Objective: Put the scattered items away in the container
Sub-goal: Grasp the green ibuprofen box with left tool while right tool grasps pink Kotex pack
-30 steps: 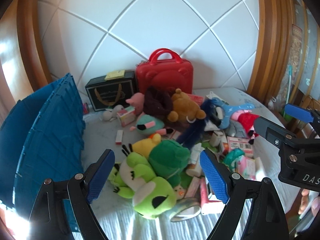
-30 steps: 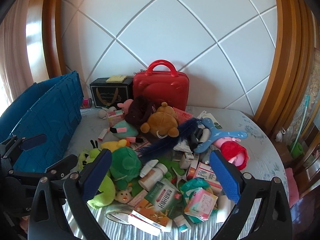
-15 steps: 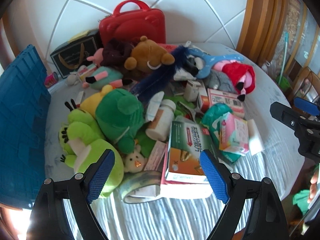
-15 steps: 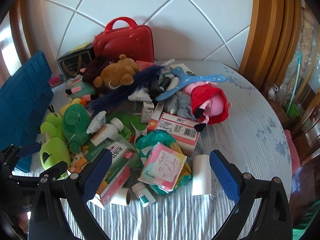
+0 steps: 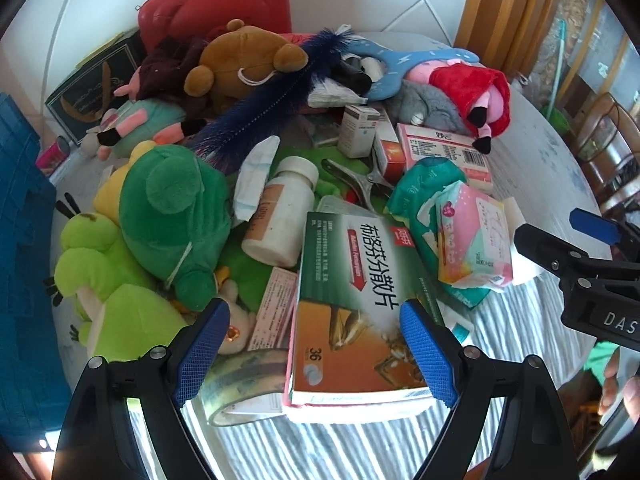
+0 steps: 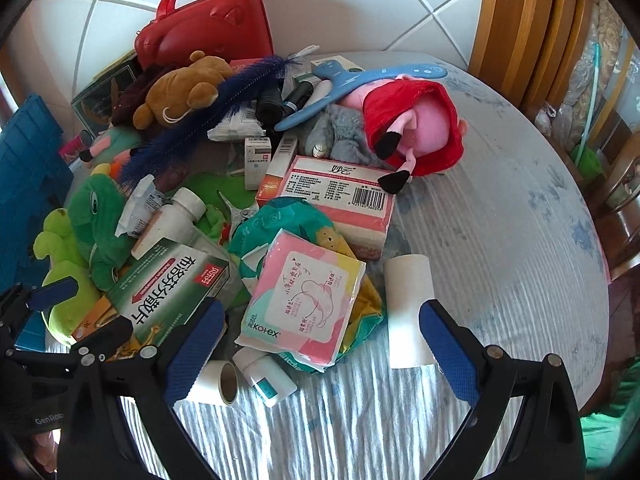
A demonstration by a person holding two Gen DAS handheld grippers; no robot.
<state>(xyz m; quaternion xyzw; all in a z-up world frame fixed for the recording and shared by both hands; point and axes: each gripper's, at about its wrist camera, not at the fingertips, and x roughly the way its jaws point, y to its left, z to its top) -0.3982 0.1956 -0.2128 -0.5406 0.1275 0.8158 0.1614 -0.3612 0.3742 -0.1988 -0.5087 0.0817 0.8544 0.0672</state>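
A heap of toys and packets lies on the table. My left gripper (image 5: 316,344) is open, its jaws either side of a green and orange medicine box (image 5: 360,304), which also shows in the right wrist view (image 6: 168,292). My right gripper (image 6: 316,344) is open over a pink Kotex pad pack (image 6: 308,292) and a white paper roll (image 6: 408,312). Green plush toys (image 5: 168,216) lie at the left. The blue container (image 5: 20,248) stands at the far left edge.
A red case (image 6: 208,28) and a black box (image 5: 92,84) stand against the white wall. A brown bear (image 5: 248,60), a blue feather (image 6: 208,112), a red-hooded pink plush (image 6: 416,128) and a white bottle (image 5: 284,208) lie in the heap. Chairs (image 6: 616,184) stand right of the table.
Both grippers have moved forward and tilted down toward the heap. The medicine box now sits between the left jaws and the pad pack between the right jaws. Both stay open.
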